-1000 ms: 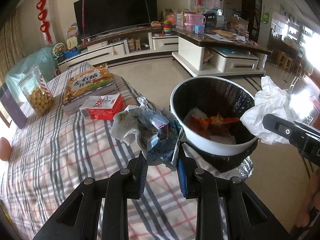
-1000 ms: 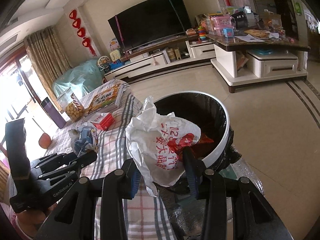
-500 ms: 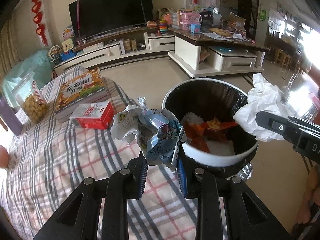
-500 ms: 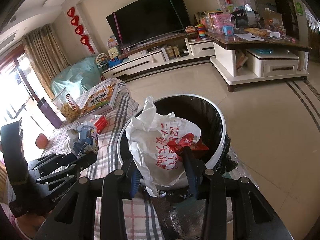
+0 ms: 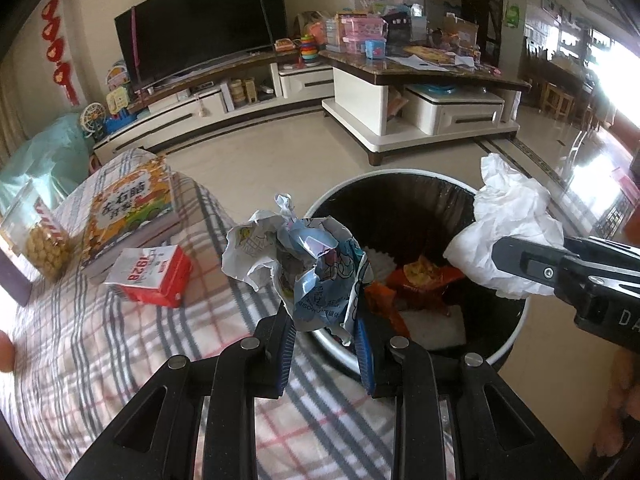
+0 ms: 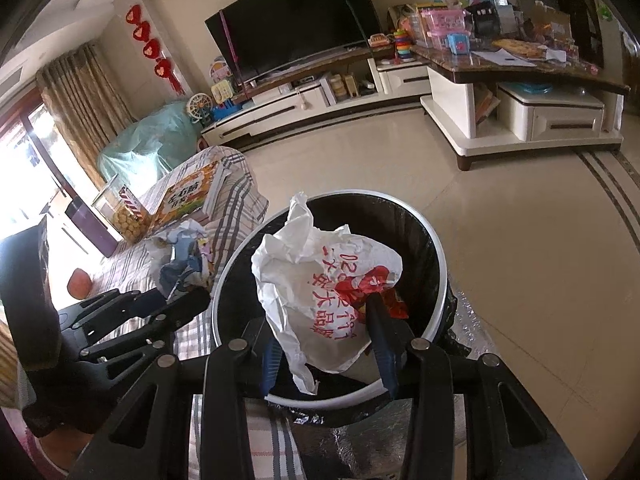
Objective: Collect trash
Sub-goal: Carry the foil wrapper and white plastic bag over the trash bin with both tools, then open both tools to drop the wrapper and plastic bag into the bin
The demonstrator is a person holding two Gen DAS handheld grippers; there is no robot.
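Observation:
My left gripper (image 5: pixel 326 338) is shut on a crumpled blue-and-white wrapper (image 5: pixel 308 264), held at the near left rim of the round bin (image 5: pixel 516 332). The bin has a white rim and a black liner, with orange wrappers (image 5: pixel 420 280) and white scraps at its bottom. My right gripper (image 6: pixel 324 350) is shut on a crumpled white plastic bag with red print (image 6: pixel 324 280), held over the bin's opening (image 6: pixel 434 248). In the left wrist view the white bag (image 5: pixel 512 232) hangs above the bin's right side. In the right wrist view the left gripper (image 6: pixel 176 300) and its wrapper (image 6: pixel 182 256) sit left of the bin.
A checked cloth (image 5: pixel 120 340) covers the table to the left of the bin. On it lie a red-and-white carton (image 5: pixel 152 276), a colourful book (image 5: pixel 128 208) and a jar of round snacks (image 5: pixel 40 240). Beyond are tiled floor (image 6: pixel 520 220), a TV stand and a low table.
Both grippers have moved forward toward the bin, each still gripping its trash. The white bag now hangs further over the bin's opening, and the wrapper has reached the bin's rim.

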